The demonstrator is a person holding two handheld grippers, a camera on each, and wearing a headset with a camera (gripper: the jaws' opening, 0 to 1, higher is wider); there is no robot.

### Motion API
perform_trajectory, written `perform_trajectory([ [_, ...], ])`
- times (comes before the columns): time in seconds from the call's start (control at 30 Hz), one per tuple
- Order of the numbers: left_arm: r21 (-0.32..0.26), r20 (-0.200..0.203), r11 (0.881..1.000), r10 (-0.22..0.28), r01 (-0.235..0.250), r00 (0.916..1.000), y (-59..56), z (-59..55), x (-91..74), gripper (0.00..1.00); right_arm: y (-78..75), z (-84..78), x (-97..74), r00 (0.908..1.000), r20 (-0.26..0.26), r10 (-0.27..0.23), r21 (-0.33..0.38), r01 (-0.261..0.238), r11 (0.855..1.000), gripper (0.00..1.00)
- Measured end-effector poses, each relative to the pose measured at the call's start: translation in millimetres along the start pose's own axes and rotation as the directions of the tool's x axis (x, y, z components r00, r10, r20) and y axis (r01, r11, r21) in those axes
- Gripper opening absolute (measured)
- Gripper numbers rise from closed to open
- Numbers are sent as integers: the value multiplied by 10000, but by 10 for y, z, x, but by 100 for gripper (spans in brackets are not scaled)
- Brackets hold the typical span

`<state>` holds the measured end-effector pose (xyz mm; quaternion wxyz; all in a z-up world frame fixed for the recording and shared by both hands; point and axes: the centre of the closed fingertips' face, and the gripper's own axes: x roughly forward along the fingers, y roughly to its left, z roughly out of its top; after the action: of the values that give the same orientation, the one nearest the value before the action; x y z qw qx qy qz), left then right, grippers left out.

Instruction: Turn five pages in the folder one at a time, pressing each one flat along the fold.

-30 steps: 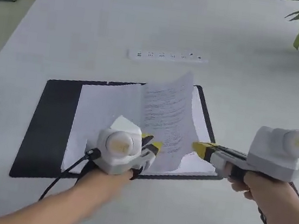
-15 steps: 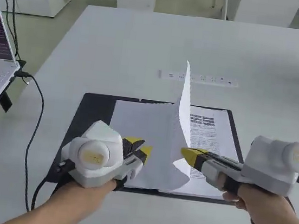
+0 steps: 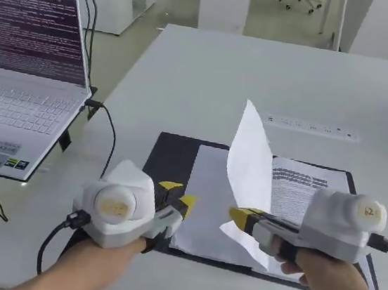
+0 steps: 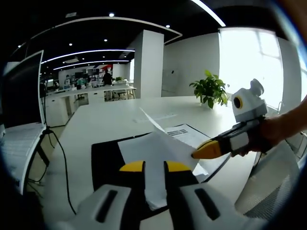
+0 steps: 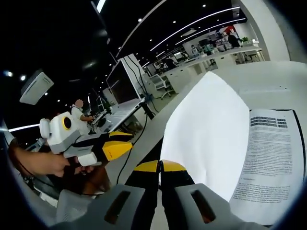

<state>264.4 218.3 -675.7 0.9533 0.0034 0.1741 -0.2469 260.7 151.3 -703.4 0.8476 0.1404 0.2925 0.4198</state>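
White table (image 3: 189,67); right claw (image 3: 236,218) pinches printed page (image 3: 252,159).

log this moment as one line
right gripper: shut on page, raised over folder | left gripper: open, holding nothing | fold: not yet pressed
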Motion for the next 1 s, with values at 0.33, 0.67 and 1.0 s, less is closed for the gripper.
perform_trajectory([
  [0.33, -250, -85, 9988, 419, -421, 9991, 276, -69, -214, 14, 7, -310, 384, 9938, -1108, -83, 101, 95, 9999, 0],
  [0.67, -416, -375, 9975, 564, -580, 9977, 392, -202, -319, 15, 28, -529, 687, 9816, -1907, -58, 63, 71, 10000, 0],
  [1.0, -697, -910, 9967, 359, -423, 9952, 348, -444, -316, 15, -25, -730, 843, 9689, -2459, -282, 106, 318, 9994, 0],
])
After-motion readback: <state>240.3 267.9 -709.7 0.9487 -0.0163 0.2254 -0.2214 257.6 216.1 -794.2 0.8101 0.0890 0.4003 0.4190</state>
